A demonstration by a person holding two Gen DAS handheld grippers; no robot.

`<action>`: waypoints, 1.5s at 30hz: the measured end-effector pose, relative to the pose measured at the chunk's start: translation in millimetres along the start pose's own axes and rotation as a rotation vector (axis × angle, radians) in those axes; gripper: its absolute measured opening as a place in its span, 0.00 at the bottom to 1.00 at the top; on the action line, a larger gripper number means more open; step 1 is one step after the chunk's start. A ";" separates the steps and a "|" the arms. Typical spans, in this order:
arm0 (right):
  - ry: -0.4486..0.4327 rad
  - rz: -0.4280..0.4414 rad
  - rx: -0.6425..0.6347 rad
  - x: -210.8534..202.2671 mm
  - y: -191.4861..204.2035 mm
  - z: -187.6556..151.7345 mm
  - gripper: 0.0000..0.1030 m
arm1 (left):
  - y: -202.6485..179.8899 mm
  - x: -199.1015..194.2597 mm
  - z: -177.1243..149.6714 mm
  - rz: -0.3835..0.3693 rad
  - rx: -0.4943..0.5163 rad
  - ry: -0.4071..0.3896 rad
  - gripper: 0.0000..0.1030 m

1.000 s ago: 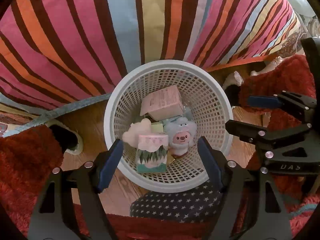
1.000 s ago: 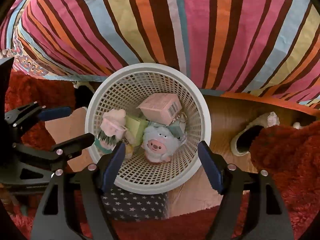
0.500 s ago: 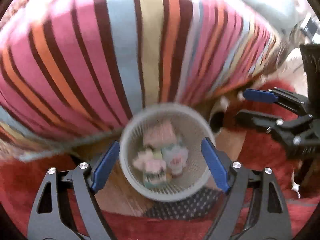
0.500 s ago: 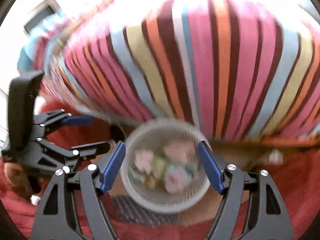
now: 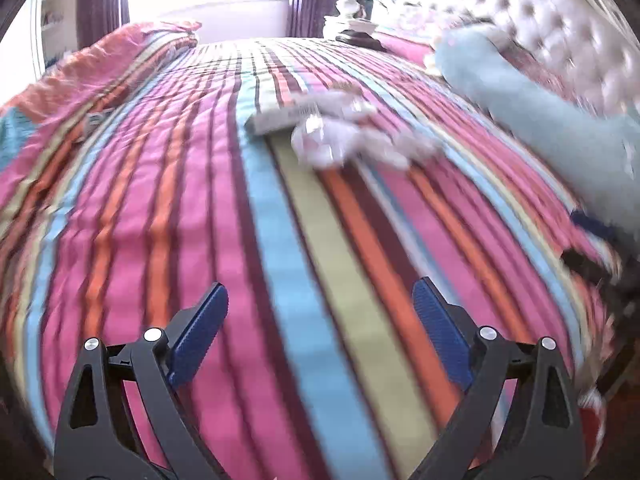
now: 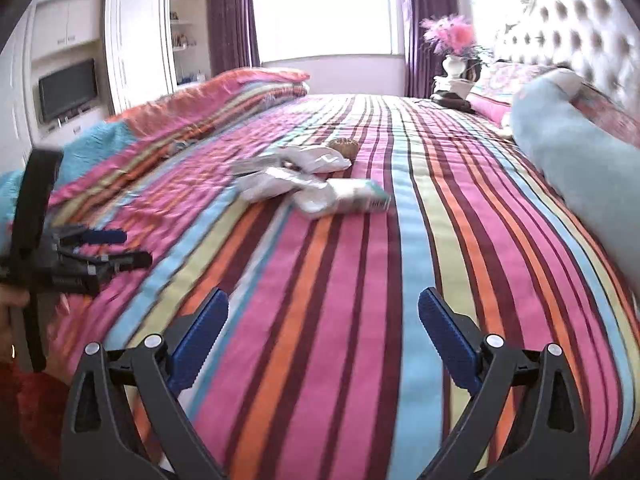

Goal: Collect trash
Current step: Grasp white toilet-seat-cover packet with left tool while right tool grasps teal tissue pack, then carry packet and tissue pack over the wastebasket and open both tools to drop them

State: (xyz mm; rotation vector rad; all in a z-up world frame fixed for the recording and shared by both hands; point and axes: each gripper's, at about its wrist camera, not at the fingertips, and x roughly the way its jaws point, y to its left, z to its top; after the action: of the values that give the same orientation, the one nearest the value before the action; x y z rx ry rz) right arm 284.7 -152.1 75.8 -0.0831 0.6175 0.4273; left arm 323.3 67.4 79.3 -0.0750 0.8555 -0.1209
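Trash lies in a small heap on the striped bedspread (image 6: 360, 320): crumpled white plastic bags (image 6: 296, 168), a flat white and teal pack (image 6: 356, 198) and a small brown item (image 6: 344, 146). The left wrist view shows the same heap blurred, as a white box (image 5: 288, 114) beside crumpled plastic (image 5: 332, 142). My left gripper (image 5: 320, 289) hangs over the near part of the bed, its jaws opening with nothing between them. My right gripper (image 6: 323, 298) does the same, well short of the heap. The left gripper (image 6: 104, 246) also shows at the left edge of the right wrist view.
A long light-blue pillow (image 6: 580, 168) lies along the right side under a tufted headboard (image 6: 580, 40). A folded quilt (image 6: 208, 104) sits at the far left of the bed. A vase of pink flowers (image 6: 452, 44) stands behind. A red rug (image 6: 32, 400) shows at the lower left.
Both grippers rose from over the white basket on the floor and tipped up towards the bed top. The basket has left both views. Both pairs of jaws stand wider.
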 end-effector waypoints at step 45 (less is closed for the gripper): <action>0.169 0.066 0.193 81.8 -62.5 9.7 0.68 | 14.5 56.5 22.3 -0.085 -0.017 -0.020 0.61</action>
State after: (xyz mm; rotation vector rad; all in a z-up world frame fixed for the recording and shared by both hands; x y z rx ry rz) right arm 375.6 -177.2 33.3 0.0860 0.8265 0.4252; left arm 378.0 74.4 49.9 -0.1278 0.8335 -0.1921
